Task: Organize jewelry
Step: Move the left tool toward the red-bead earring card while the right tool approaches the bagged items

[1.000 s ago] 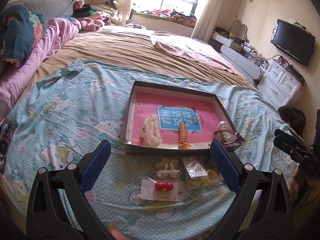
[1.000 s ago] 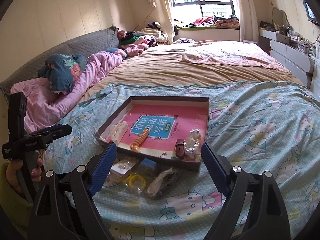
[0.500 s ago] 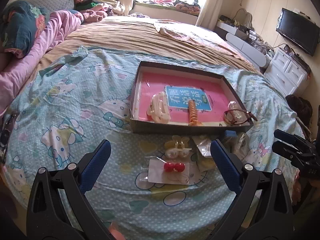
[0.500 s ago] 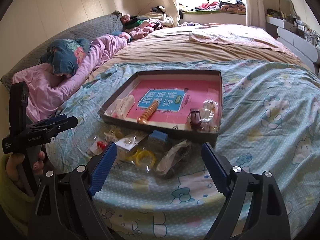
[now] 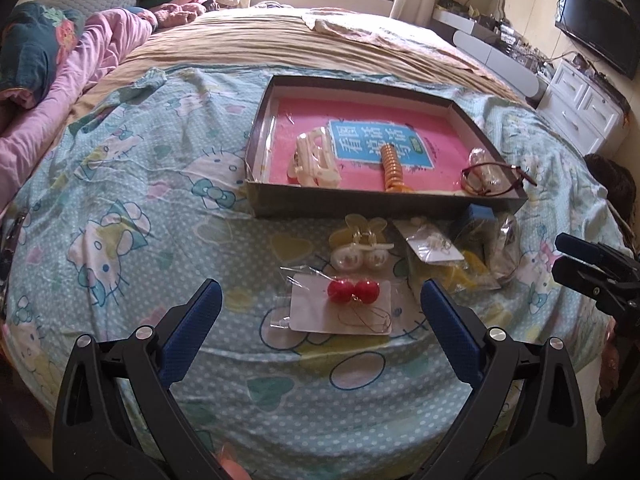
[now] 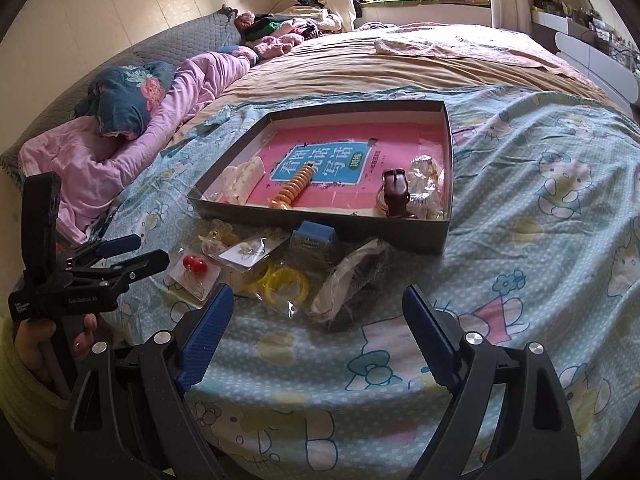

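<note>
Both tools, left tool (image 5: 318, 292) and right tool (image 6: 318, 300), have dropped closer to the bagged jewelry (image 5: 340, 308), prongs spread.

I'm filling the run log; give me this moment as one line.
phase: approach | left gripper: open, above red earring card | right gripper: open, empty | box: partly filled

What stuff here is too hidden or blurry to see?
- Crinkly plastic bag, right wrist view: glare and folds hide its contents.
- Small blue box, left wrist view: half hidden behind the tray wall.
- Card of earrings, right wrist view: the jewelry on it is too small to make out.
</note>
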